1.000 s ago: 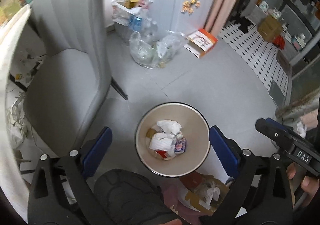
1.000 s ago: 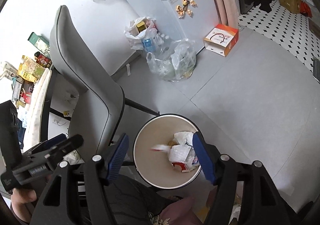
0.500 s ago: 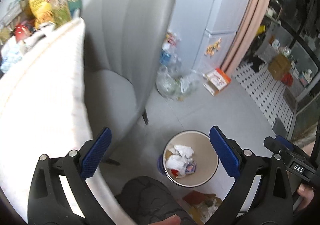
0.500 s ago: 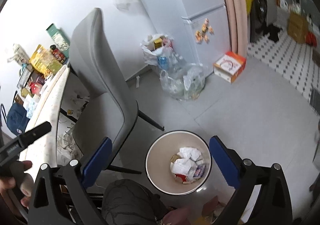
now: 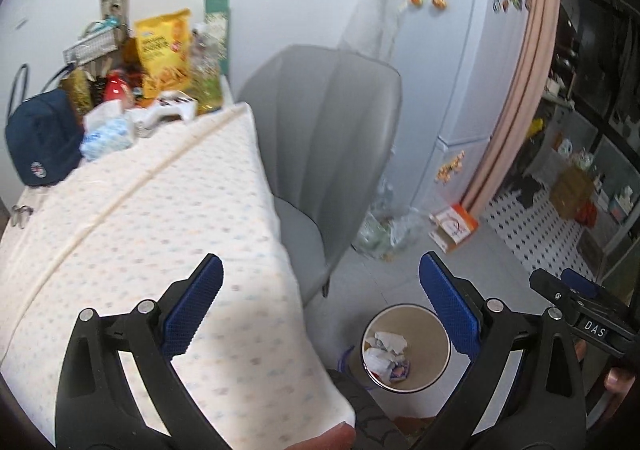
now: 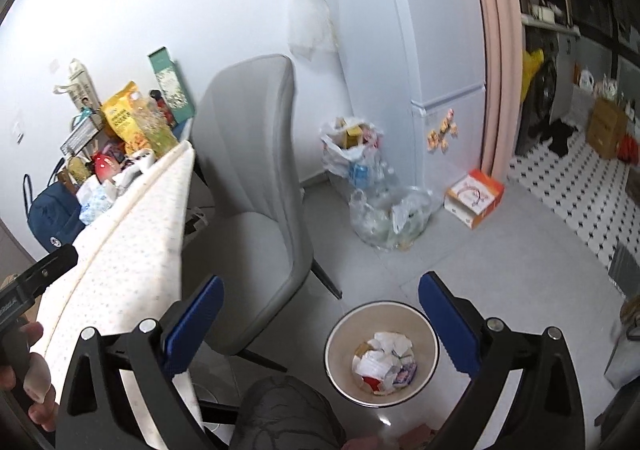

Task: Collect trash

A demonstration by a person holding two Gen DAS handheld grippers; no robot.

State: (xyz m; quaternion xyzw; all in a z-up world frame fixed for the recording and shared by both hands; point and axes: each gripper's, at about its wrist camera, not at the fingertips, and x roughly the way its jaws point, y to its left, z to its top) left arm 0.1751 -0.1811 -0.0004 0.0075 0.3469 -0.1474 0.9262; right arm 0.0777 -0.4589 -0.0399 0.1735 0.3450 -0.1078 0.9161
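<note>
Right gripper (image 6: 320, 314) hanging wide open and empty above bin (image 6: 340, 362) holding crumpled trash (image 6: 384, 364); grey chair (image 6: 256, 209) standing beside it.

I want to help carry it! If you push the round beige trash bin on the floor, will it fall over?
The round beige trash bin would probably slide or tip easily: it looks thin-walled and holds only crumpled white paper scraps, so it is likely light. Its open top seems wider than its bottom, which could make it tippy.

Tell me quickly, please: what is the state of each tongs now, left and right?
Left tongs: open, holding nothing.
Right tongs: open, holding nothing; they have just been opening, with nothing between them.
</note>
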